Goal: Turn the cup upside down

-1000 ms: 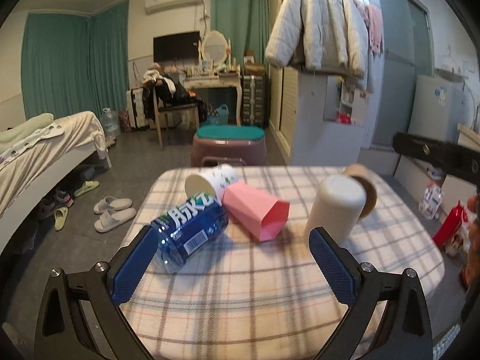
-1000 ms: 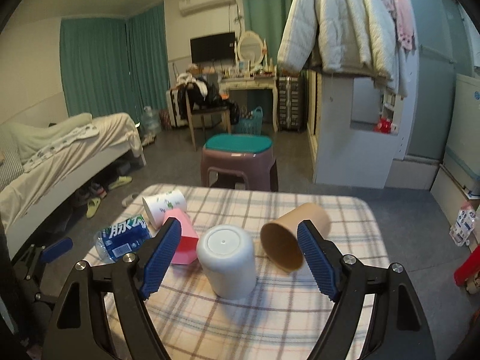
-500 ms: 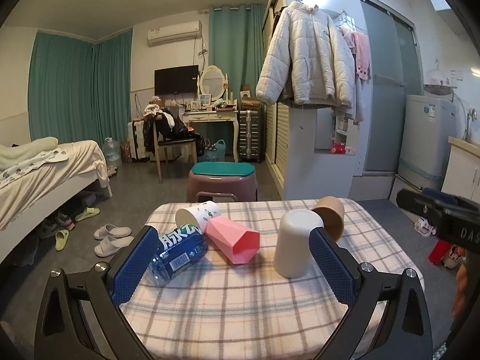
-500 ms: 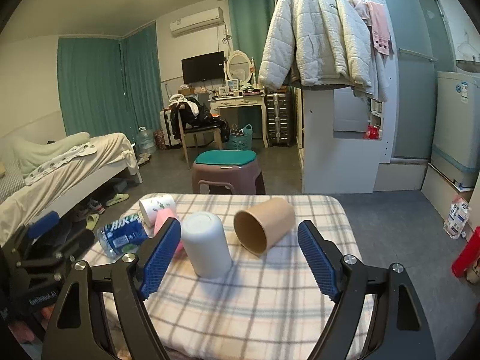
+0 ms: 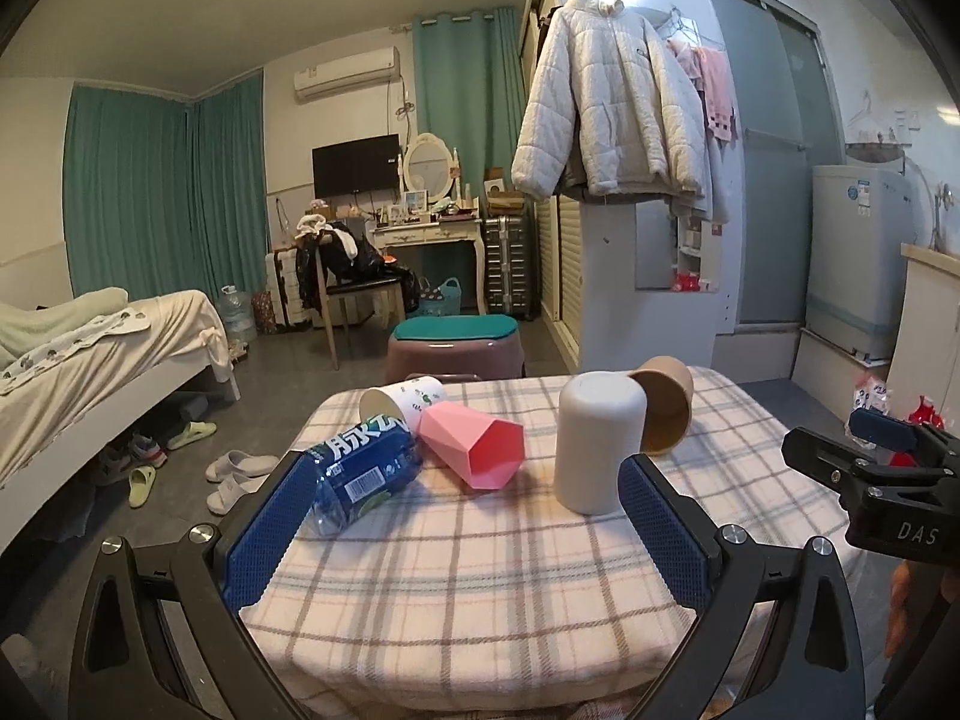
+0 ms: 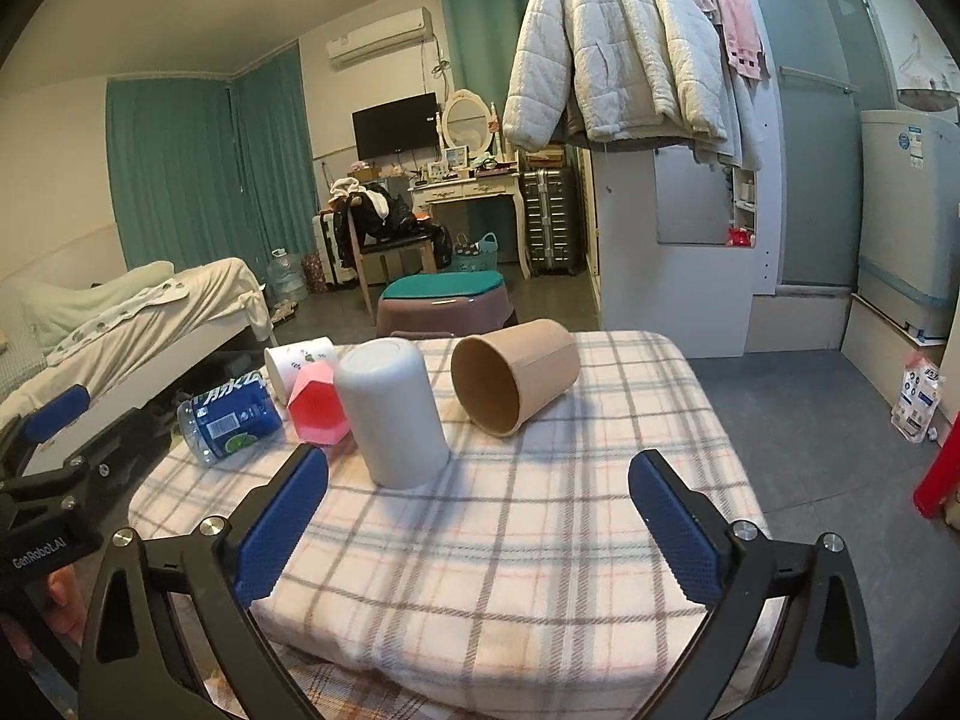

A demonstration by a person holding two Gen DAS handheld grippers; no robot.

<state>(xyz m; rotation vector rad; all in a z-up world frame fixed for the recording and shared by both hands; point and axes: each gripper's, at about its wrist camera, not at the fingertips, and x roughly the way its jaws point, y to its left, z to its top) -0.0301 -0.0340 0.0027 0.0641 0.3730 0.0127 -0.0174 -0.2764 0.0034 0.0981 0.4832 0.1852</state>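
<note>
Cup [image 6: 393, 414] inverted, bottle [image 6: 231, 414] label unreadable

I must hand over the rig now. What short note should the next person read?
Left gripper: open, empty, back from the table.
Right gripper: open, empty, also held back.
White cup: stands upside down, closed base on top, so the flip looks done.
Brown cup, pink cup, printed paper cup and blue bottle lie on their sides.
Left: nothing for the white cup; flip others only if required.
</note>
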